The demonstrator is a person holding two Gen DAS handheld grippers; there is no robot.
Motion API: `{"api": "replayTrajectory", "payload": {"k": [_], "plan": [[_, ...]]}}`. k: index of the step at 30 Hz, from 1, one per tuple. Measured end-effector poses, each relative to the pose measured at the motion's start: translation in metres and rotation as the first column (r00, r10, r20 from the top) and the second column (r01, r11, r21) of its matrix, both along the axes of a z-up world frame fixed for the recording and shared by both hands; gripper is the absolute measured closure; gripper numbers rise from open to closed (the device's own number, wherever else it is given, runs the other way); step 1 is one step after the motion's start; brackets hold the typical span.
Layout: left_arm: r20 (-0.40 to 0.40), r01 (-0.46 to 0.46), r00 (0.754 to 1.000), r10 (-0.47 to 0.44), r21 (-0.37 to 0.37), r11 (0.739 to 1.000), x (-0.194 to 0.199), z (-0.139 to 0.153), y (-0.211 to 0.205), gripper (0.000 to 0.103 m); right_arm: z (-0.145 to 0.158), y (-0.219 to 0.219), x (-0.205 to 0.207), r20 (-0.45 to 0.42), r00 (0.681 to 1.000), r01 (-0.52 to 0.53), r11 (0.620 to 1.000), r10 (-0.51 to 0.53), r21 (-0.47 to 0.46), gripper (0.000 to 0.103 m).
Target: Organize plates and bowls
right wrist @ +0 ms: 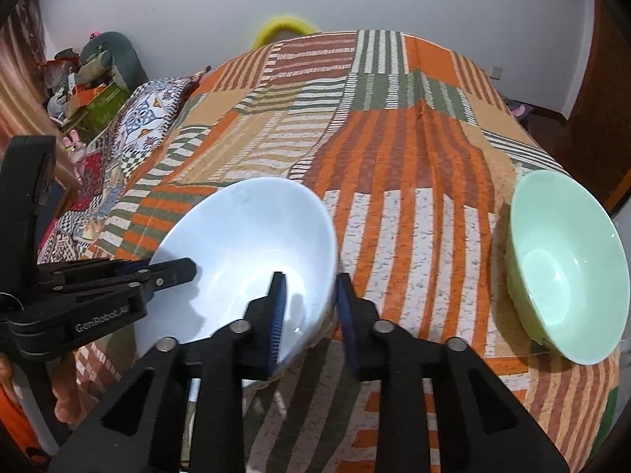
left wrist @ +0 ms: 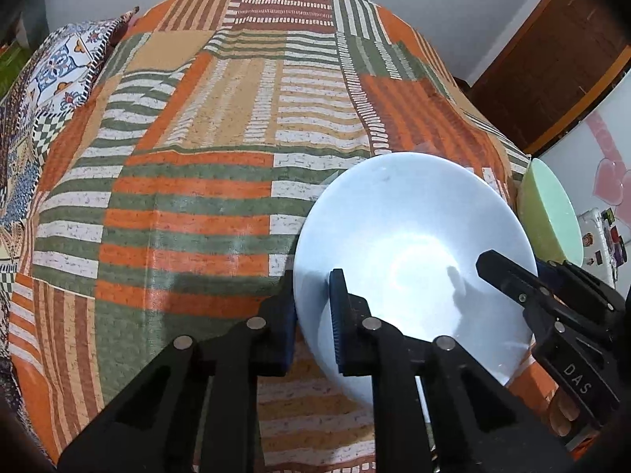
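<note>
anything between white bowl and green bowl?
Nothing: only bare striped bedspread between the white bowl and green bowl, clearest in the right wrist view.

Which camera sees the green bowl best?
The right wrist view: the green bowl shows whole, inside and rim, sitting on the bedspread. The left wrist view catches only its side at the right edge, behind the white bowl.

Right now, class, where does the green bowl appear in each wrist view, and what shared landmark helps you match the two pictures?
Left wrist view: the green bowl sits at the right edge, partly hidden behind the white bowl.
Right wrist view: the green bowl sits in full at lower right, apart from the white bowl.
Shared landmark: the white bowl, with the left gripper and the right gripper each straddling its rim.
</note>
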State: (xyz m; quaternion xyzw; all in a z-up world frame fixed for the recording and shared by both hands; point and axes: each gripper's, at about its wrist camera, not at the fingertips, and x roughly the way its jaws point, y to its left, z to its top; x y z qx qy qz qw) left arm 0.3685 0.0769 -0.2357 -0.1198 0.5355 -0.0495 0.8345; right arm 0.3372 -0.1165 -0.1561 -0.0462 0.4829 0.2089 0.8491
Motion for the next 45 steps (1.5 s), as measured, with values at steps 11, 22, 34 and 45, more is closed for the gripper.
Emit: {"api": "replayTrajectory", "payload": {"k": [11,22,34,45], "plan": [[0.093,0.002,0.996,-0.012,0.101,0.995,-0.02,0.024,-0.017,0.088,0.01,-0.002,-0.008,0.03,0.999,0.031,0.999,-0.03,-0.017,0.083],[0.147,0.002,0.989,-0.015,0.089,0.996,-0.051,0.057,-0.023,0.088,0.037,-0.011,-0.028,0.057,0.997,0.046,0.998,-0.048,0.032,0.083],[0.212,-0.006,0.977,-0.006,0.056,0.998,-0.117,0.101,-0.022,0.088,0.063,-0.016,-0.07,0.081,0.996,0.024,0.997,-0.03,0.078,0.083],[0.237,-0.037,0.971,0.02,0.066,0.997,-0.182,0.123,-0.01,0.088,0.076,-0.008,-0.112,0.102,0.995,-0.031,0.994,0.02,0.107,0.083]]}}
